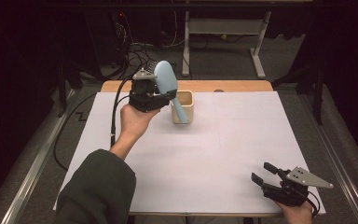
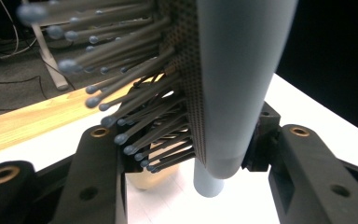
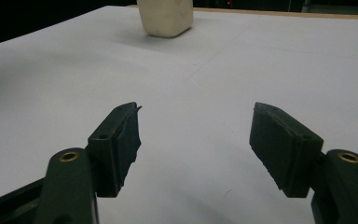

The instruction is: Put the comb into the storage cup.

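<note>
My left gripper (image 1: 164,96) is shut on a light blue hairbrush (image 1: 165,78), held above the table's far middle. The brush head points up and its handle (image 1: 181,112) slants down across a cream cup (image 1: 189,99). In the left gripper view the brush back (image 2: 237,84) and bristles (image 2: 135,93) sit between the jaws. The handle's end (image 2: 208,186) hangs free beside the cup (image 2: 154,179). My right gripper (image 1: 264,172) rests open near the table's front right corner. Nothing is between its jaws (image 3: 196,140), and the cup (image 3: 165,16) stands far ahead.
A white sheet (image 1: 223,149) covers the table, with a wooden edge (image 1: 233,86) along the far side. Beyond it, cables (image 1: 140,53) and a white desk frame (image 1: 256,46) are on the floor.
</note>
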{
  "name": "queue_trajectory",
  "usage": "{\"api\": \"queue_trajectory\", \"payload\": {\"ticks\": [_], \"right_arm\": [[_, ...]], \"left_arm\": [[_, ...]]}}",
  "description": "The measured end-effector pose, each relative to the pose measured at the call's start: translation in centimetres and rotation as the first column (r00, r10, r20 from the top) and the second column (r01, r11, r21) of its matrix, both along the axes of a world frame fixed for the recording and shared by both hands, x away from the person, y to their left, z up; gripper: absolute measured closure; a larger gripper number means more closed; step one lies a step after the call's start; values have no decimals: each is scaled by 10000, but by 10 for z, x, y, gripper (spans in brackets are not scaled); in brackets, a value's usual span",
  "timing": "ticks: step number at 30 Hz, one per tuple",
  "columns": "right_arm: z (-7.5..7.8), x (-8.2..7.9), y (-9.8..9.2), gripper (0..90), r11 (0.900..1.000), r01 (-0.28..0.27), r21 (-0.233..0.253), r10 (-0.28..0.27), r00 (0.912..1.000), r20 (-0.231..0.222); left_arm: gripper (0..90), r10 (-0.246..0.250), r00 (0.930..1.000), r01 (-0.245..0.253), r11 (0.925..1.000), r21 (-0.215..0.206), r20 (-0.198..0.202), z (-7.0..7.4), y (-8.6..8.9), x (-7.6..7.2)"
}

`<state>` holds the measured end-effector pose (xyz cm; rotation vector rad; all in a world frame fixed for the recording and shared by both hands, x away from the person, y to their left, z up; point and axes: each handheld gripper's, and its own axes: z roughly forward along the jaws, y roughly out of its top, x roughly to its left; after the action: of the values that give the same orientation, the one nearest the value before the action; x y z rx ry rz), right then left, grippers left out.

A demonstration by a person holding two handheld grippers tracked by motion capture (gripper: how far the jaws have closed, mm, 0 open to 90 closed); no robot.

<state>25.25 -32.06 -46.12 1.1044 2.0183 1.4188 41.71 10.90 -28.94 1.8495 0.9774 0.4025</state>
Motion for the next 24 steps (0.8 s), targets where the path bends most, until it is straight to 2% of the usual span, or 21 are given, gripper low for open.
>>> {"api": "queue_trajectory", "payload": {"ticks": [14, 24], "right_arm": [[0, -1, 0, 346, 10000, 72, 4, -72, 10000, 14], [0, -1, 0, 346, 10000, 45, 16, -45, 10000, -37]], "left_arm": [[536, 457, 9990, -457, 9990, 13, 24, 8, -8, 17], [536, 634, 9980, -635, 9978, 207, 54, 13, -16, 29]]}}
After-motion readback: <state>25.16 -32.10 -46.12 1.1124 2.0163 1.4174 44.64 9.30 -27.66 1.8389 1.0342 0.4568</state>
